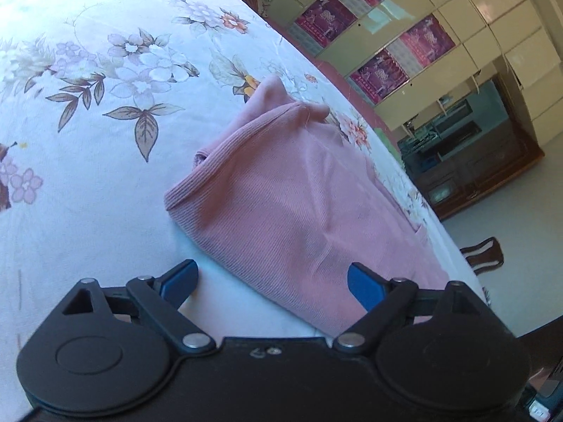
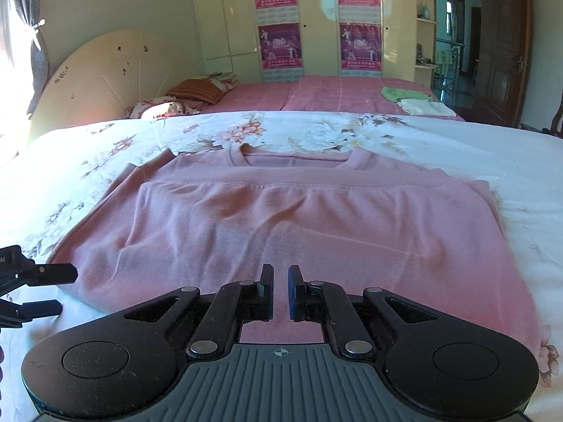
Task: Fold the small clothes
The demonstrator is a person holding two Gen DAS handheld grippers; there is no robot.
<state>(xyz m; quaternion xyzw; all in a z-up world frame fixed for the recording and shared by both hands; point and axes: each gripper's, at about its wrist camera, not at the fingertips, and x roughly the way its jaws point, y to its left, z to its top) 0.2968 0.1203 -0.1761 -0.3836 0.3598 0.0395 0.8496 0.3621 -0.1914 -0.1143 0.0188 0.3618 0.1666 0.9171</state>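
1. A pink ribbed knit shirt (image 2: 281, 218) lies on the white floral bedsheet (image 2: 457, 147), its lower part folded up toward the round neckline.
2. The left gripper (image 1: 272, 281) is spread wide with nothing between its blue-padded fingers (image 1: 183, 277), poised at the shirt's side edge.
3. The right gripper (image 2: 280, 292) is nearly closed, a narrow gap left, over the near fold; whether it pinches fabric cannot be told.
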